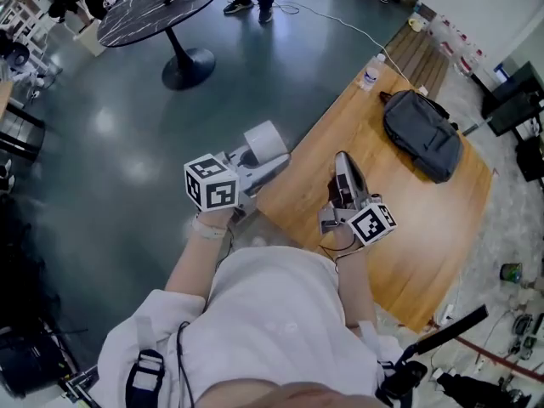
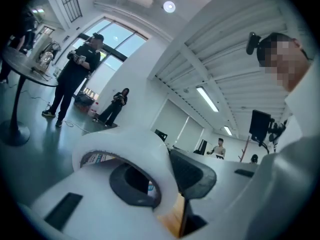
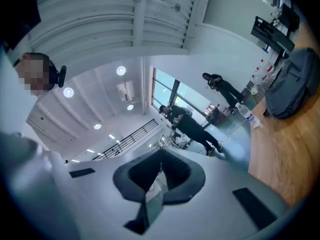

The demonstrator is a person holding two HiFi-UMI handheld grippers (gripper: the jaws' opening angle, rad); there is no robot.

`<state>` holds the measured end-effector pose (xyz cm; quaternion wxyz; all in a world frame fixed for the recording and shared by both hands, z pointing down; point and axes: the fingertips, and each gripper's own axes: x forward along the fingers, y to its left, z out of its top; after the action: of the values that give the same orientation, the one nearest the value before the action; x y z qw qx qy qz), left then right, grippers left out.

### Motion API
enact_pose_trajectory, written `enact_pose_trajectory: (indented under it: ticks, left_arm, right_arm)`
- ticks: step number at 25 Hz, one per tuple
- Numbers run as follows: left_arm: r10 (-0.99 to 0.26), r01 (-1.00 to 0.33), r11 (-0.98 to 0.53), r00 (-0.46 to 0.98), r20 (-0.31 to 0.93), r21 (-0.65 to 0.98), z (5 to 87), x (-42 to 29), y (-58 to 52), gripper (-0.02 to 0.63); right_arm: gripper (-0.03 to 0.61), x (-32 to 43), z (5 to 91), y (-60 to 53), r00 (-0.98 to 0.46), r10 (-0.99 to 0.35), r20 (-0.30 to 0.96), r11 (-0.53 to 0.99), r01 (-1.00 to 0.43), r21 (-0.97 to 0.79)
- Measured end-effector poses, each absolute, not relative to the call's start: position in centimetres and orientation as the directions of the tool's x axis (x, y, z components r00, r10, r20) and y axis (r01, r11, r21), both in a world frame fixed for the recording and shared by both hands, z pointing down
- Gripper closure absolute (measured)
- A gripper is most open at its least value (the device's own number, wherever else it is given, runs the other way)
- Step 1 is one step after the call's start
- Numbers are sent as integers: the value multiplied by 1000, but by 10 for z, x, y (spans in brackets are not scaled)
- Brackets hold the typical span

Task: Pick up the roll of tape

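— Roll of tape point(image 1: 265, 141)?
— Clamped between left gripper point(image 1: 257, 154) fingers point(image 2: 192, 174), held aloft just beside the table's point(image 1: 425, 228) left edge.
— Right gripper point(image 1: 342, 161)?
— Fingers closed together, empty, above the table.
— Handling?
— Judged best: firm squeeze, level carry, no swinging, well clear of the table edge.

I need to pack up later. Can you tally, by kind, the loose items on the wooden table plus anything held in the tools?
backpack: 1
water bottle, at the table's far corner: 1
roll of tape, in the left tool: 1
Total: 3
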<state>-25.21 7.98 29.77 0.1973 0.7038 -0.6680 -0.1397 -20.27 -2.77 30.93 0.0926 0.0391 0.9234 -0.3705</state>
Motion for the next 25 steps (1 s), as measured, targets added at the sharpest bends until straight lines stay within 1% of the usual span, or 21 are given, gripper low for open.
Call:
enact_pose_trajectory:
  ticks: [4,7,10,12,16,21,25]
  left_arm:
    - [-999,-856,7,-23,-25,517,288,-266,127,506]
    - [-992,-841,36,-97,-85,540,266,-269,163,506]
    - [-982,-828,89,-167,-92,553,256,-261,189,506]
    - [-977,-823,99,-187,-102,560,256,-260,203,506]
    - [-960,-807,120,-243,-139,579,267,-277,238,506]
    - [-955,-808,128,-256,-147,576,286,-284,251,506]
    - [-952,-803,125,-262,-158,582,285,-289,251,506]
  right_arm:
    - [557,-232,307,14,-973,108,-202,705,218,-675]
    - [557,-245,289,51,-961,193,-198,687,276,-672]
    - [557,-247,282,81,-944,267,-196,665,328,-672]
    - [557,-251,283,99,-932,302,-200,656,355,-666]
    - [557,-281,295,146,-899,394,-190,623,413,-665]
    - [557,-290,315,170,-883,430,-190,609,439,-660]
    - [557,-293,316,169,-881,434,-190,606,441,-662]
